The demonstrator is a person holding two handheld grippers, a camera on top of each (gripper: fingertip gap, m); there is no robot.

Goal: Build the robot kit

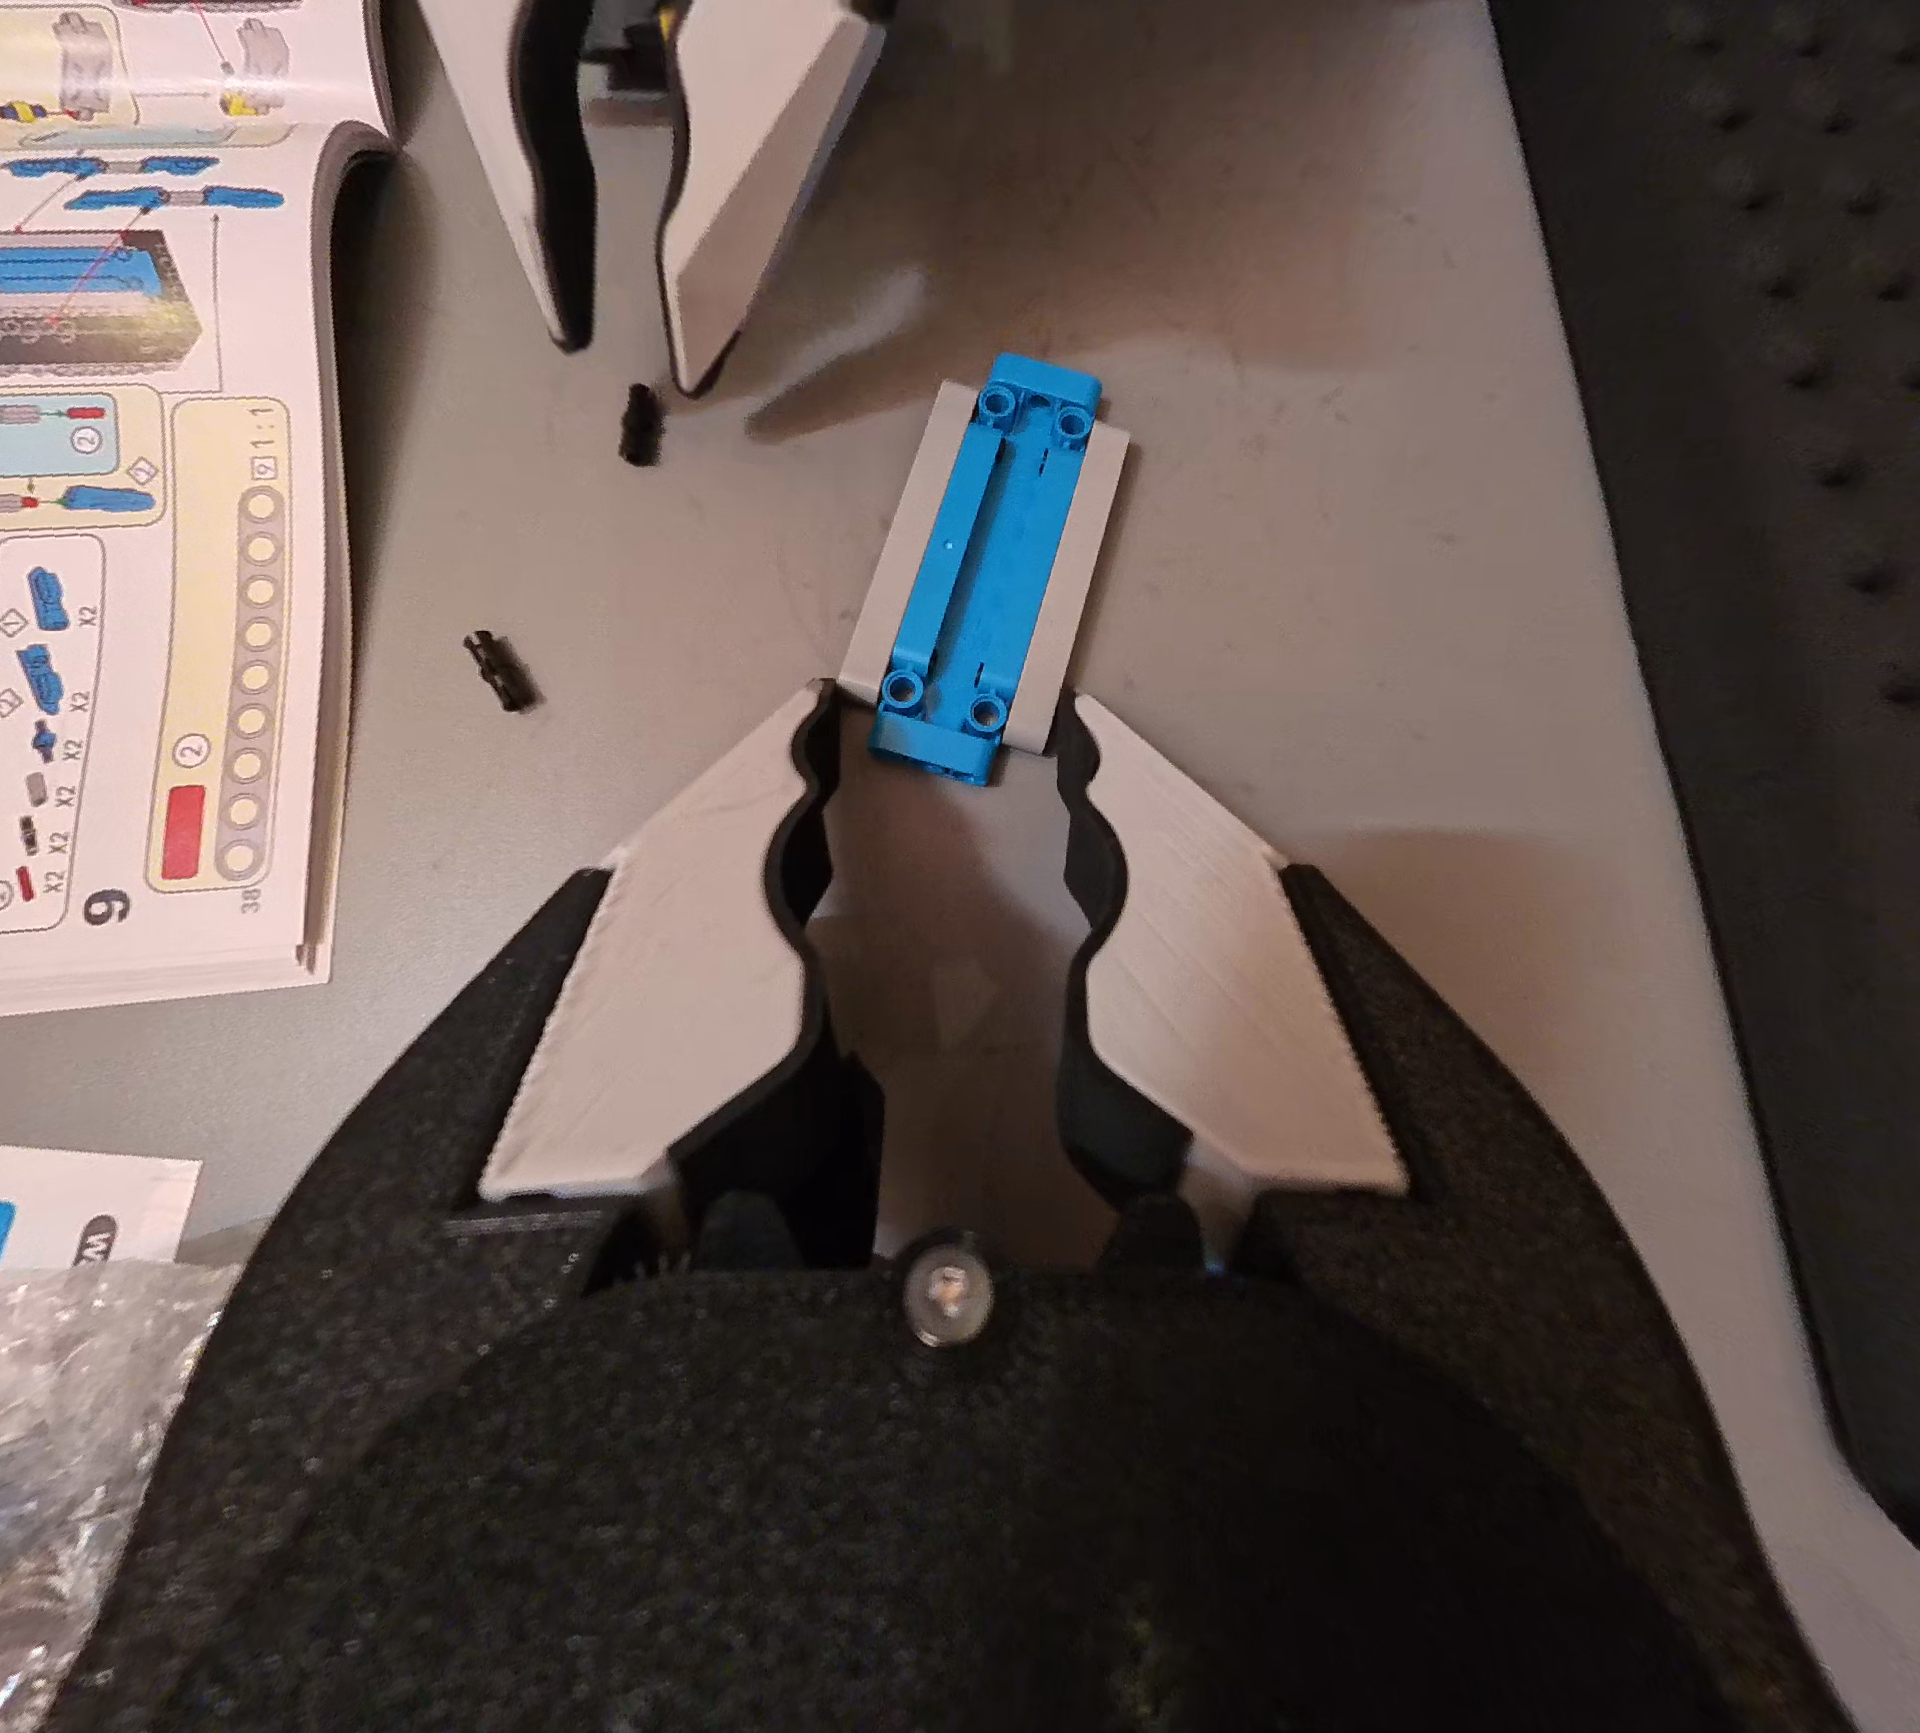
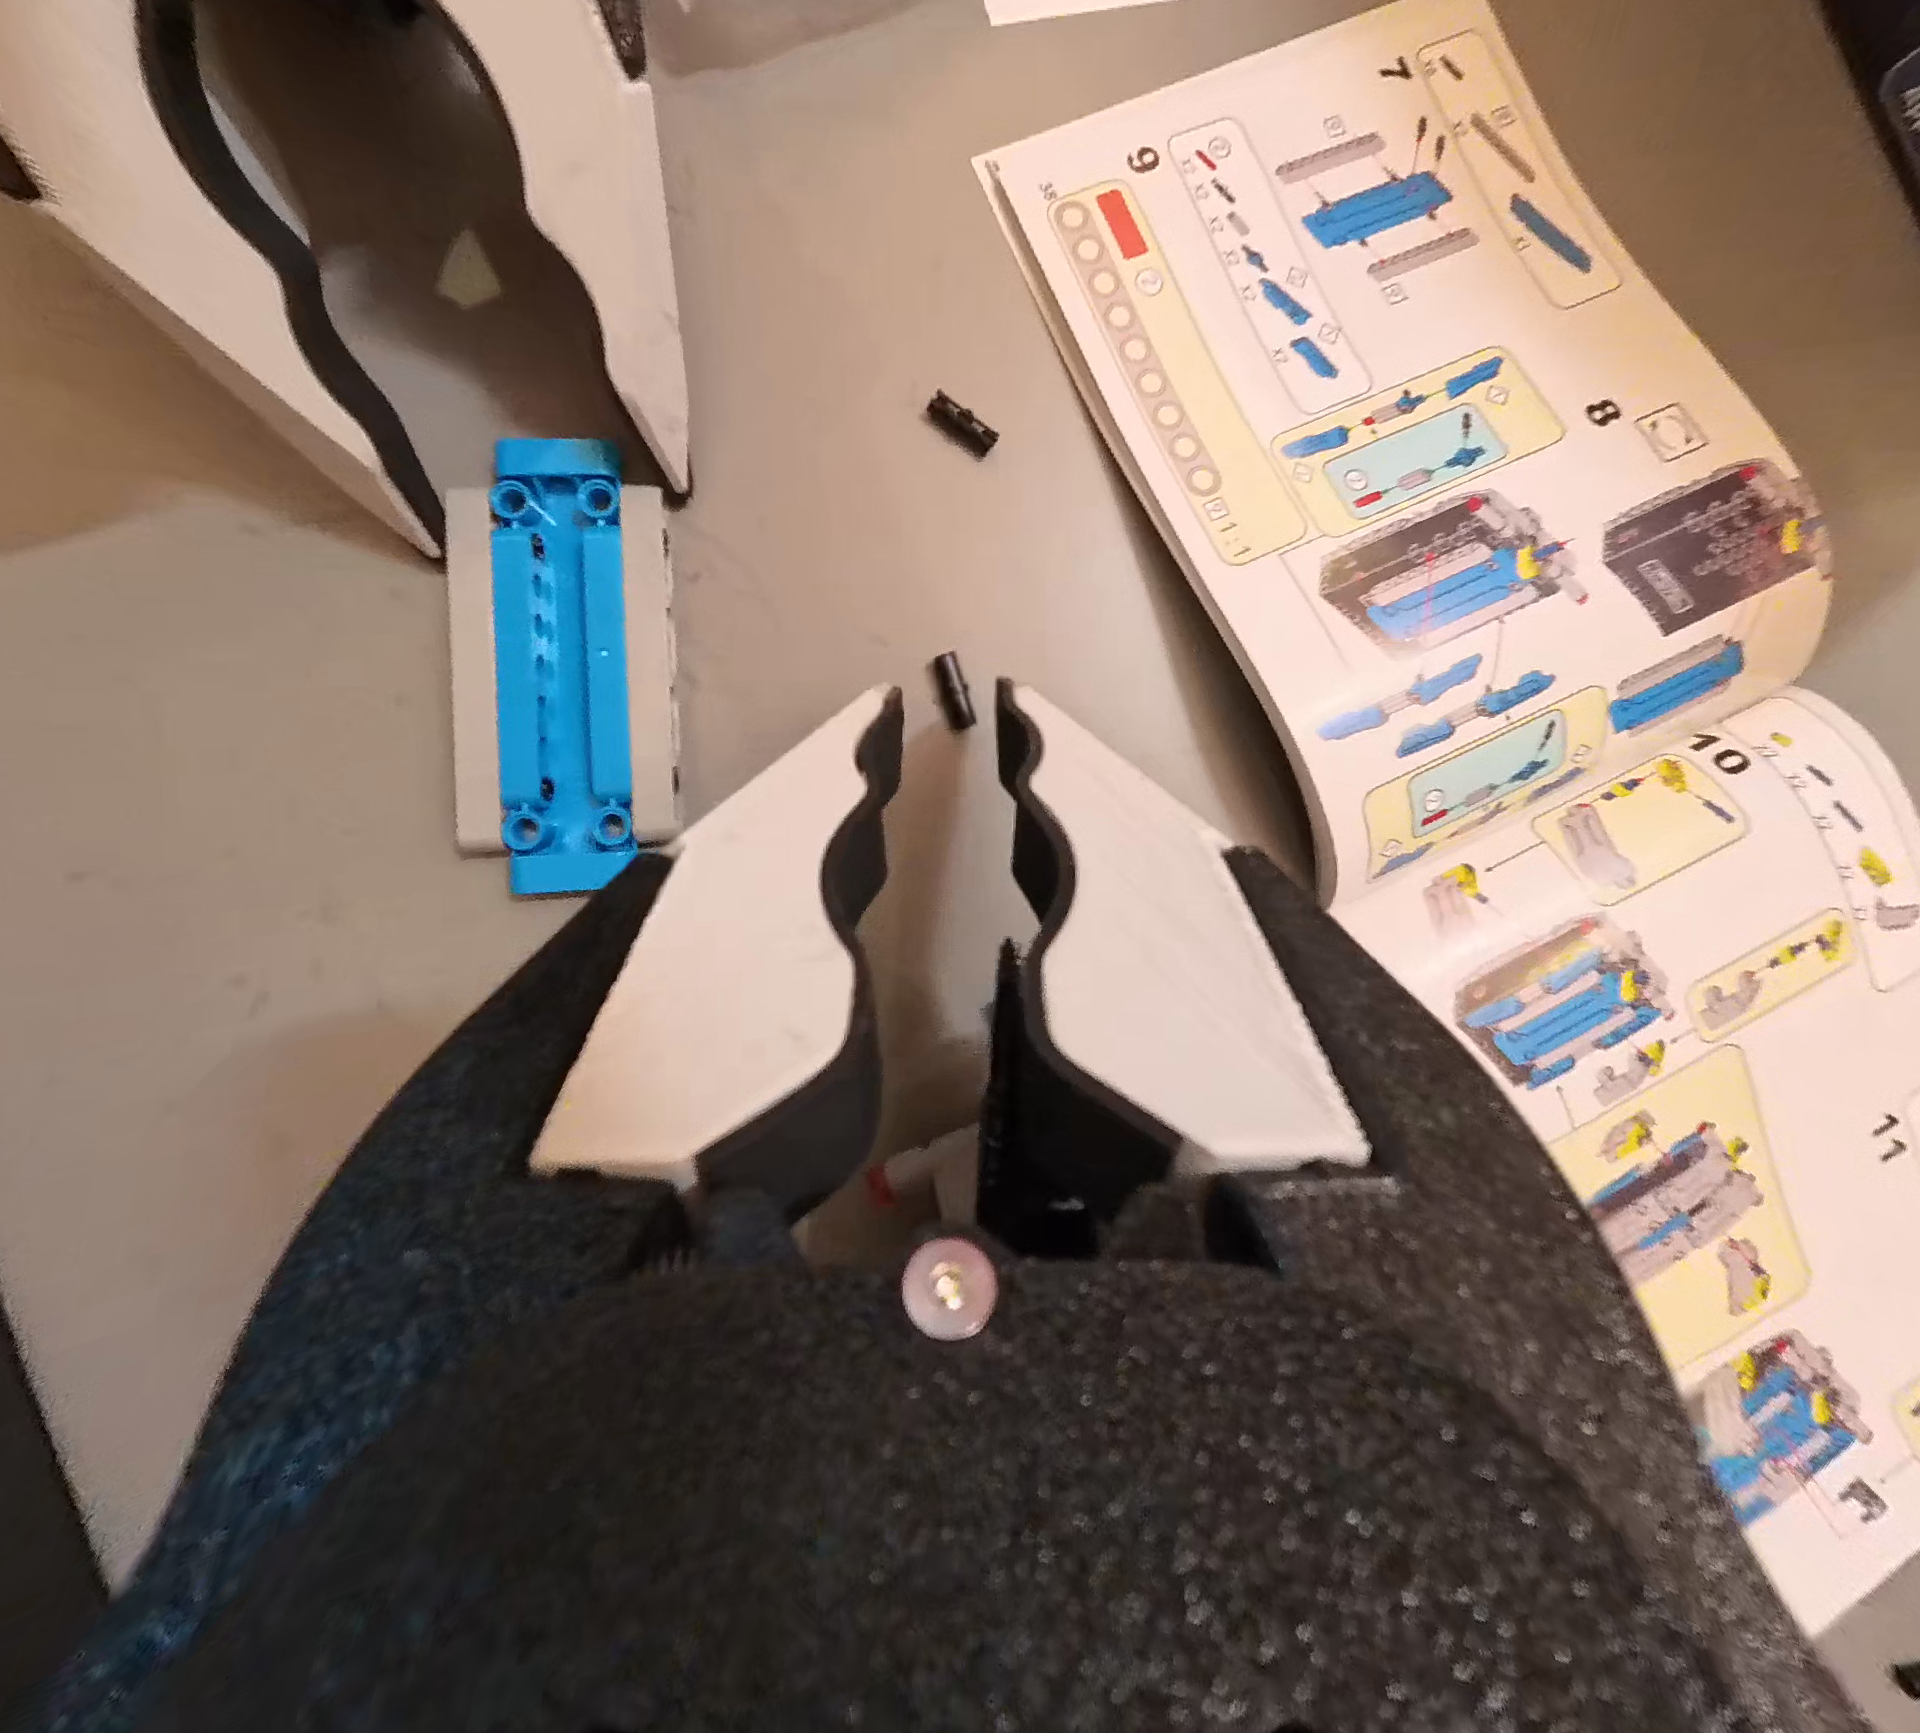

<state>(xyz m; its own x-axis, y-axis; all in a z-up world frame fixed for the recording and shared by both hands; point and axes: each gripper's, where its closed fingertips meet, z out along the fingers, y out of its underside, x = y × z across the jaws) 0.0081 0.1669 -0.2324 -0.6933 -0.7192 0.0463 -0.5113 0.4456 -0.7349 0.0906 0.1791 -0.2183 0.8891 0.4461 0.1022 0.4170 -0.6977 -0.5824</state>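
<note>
The right gripper [image 2: 948,696], jaws parted, straddles 1 black pin [image 2: 954,692] lying along its fingers; the left gripper [image 1: 951,707], spread wide, brackets the blue-and-grey piece [image 1: 987,571], lengthwise ahead.

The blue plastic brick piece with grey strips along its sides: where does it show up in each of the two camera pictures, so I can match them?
Left wrist view: the blue brick piece lies at centre, its near end between the open jaws of the left gripper.
Right wrist view: the piece lies left of centre, beside the right gripper.
Shared landmark: the open instruction booklet.
</note>
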